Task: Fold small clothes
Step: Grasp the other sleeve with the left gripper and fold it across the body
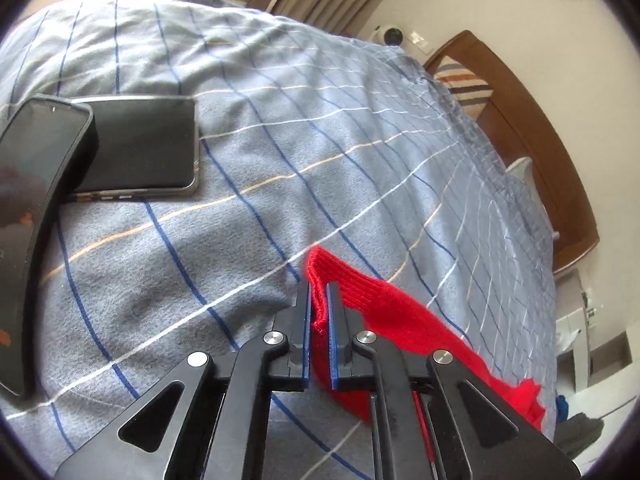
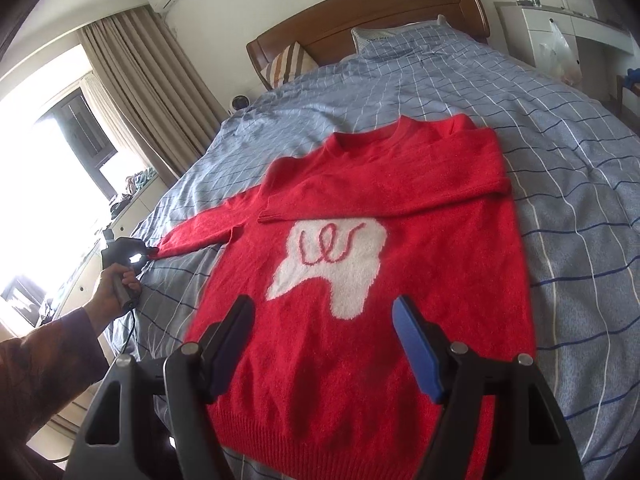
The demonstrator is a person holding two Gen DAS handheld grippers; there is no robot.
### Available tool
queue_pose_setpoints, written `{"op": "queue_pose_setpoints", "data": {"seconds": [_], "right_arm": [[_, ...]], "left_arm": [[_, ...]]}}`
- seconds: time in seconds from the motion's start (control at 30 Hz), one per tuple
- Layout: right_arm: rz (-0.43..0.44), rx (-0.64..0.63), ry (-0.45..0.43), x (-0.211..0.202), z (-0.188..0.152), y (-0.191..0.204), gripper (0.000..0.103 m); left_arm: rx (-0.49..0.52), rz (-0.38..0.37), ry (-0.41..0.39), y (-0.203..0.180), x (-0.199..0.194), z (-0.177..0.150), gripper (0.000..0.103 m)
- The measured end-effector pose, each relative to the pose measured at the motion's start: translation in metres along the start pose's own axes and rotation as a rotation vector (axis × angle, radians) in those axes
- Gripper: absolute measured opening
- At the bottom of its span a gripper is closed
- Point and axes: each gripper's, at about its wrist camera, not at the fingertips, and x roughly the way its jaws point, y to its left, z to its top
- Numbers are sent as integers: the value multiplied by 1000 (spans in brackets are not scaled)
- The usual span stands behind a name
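A red knitted sweater with a white tooth-shaped patch lies flat, front up, on the checked blue bed cover. One sleeve is folded across the chest. The other sleeve stretches out to the left. My left gripper is shut on that sleeve's cuff, and the red knit is pinched between the blue pads. From the right wrist view the left gripper sits at the cuff's tip. My right gripper hovers open above the sweater's lower body, holding nothing.
Two dark phones lie on the bed cover left of the held cuff. A wooden headboard and pillows stand at the far end. A person's hand holds the left gripper near the bed's left edge, by the curtain.
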Motion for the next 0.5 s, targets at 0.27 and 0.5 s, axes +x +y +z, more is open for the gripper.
{"op": "queue_pose_setpoints", "data": {"seconds": [0.27,0.5], "right_arm": [[-41,30,-67,-23,-8,-22,71],[-64,63,-111,-41,-16,-40,71]], "left_arm": [[465,-260,-41,-215,-79,-24,5],[785,-528,86,-385,-111,-147,5]]}}
